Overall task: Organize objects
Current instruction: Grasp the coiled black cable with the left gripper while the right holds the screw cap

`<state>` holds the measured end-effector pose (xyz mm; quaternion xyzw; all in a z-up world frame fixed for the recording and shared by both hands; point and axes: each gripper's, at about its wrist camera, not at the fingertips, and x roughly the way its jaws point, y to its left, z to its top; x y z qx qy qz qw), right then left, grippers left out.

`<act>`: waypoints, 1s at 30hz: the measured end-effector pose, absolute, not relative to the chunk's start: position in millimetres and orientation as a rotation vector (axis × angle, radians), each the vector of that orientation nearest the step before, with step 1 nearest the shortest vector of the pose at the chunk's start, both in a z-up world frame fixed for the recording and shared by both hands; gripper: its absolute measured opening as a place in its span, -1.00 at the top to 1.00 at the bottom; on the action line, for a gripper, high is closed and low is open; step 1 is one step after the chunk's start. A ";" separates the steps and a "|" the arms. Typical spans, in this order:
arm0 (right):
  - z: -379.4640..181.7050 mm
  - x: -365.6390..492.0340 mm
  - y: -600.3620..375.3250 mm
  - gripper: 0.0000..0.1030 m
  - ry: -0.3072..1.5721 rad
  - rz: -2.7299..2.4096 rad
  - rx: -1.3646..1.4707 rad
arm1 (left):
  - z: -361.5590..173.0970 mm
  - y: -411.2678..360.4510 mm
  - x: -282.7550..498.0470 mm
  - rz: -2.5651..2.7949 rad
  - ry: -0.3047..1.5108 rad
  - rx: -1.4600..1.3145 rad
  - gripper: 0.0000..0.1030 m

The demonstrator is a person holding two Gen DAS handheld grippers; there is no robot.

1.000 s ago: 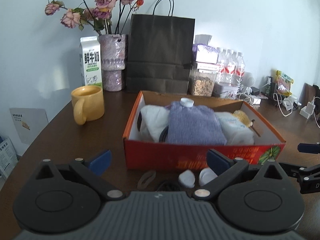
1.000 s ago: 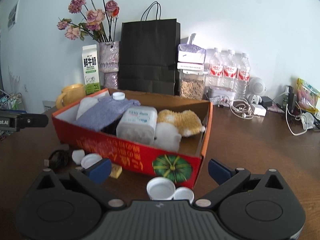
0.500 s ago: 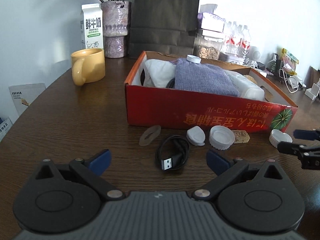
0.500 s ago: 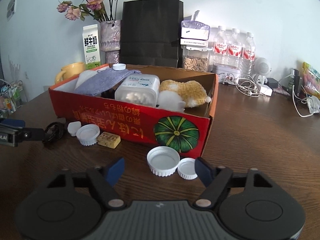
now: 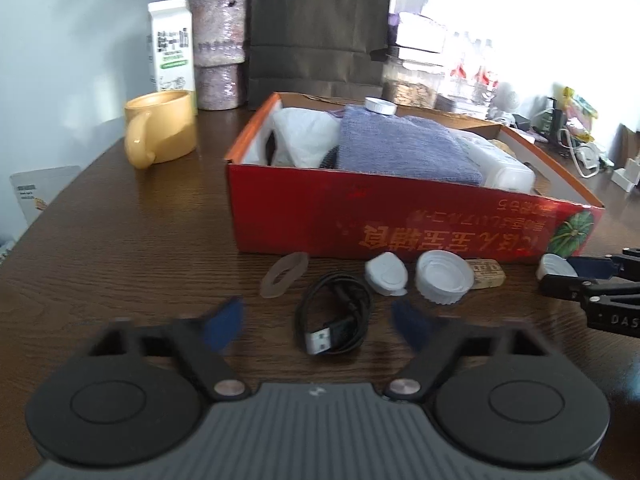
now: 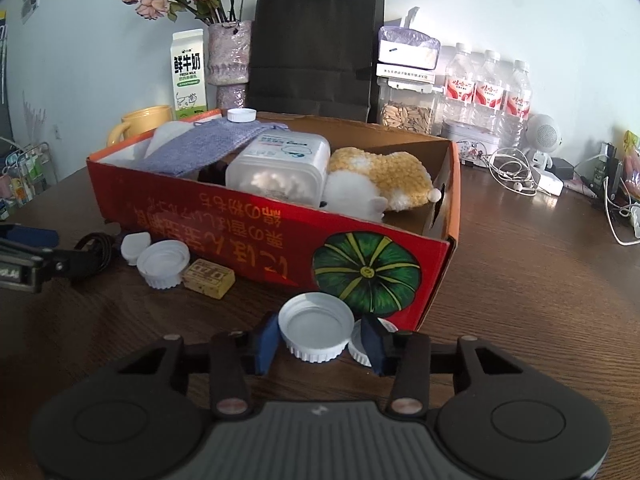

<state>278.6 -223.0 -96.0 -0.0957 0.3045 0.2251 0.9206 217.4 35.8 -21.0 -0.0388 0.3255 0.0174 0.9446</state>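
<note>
In the left wrist view my left gripper hangs low over the table, its jaws closing on either side of a coiled black USB cable; the blue pads stand clear of it. My right gripper is closing around a wide white cap that sits in front of the red cardboard box; its pads are close beside the cap's rim with a thin gap left. A smaller white cap lies just behind the right pad.
Before the box lie a translucent ring, two white caps and a small yellow block. The box holds a purple cloth, a plastic tub and a plush toy. A yellow mug, milk carton, vase, black bag and bottles stand behind.
Both grippers have sunk toward the table and tipped downward. The left jaws have narrowed around the cable, and the right jaws have narrowed around the wide white cap.
</note>
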 end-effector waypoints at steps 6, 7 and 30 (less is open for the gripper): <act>-95.8 274.7 -220.9 0.22 0.610 0.466 -0.208 | -22.2 33.7 215.4 0.020 0.649 -0.099 0.25; -95.4 274.1 -220.9 0.22 0.606 0.467 -0.208 | -21.5 33.4 214.4 0.018 0.645 -0.101 0.25; -86.1 252.4 -229.5 0.22 0.549 0.473 -0.173 | 5.7 28.4 186.4 -0.009 0.550 -0.116 0.26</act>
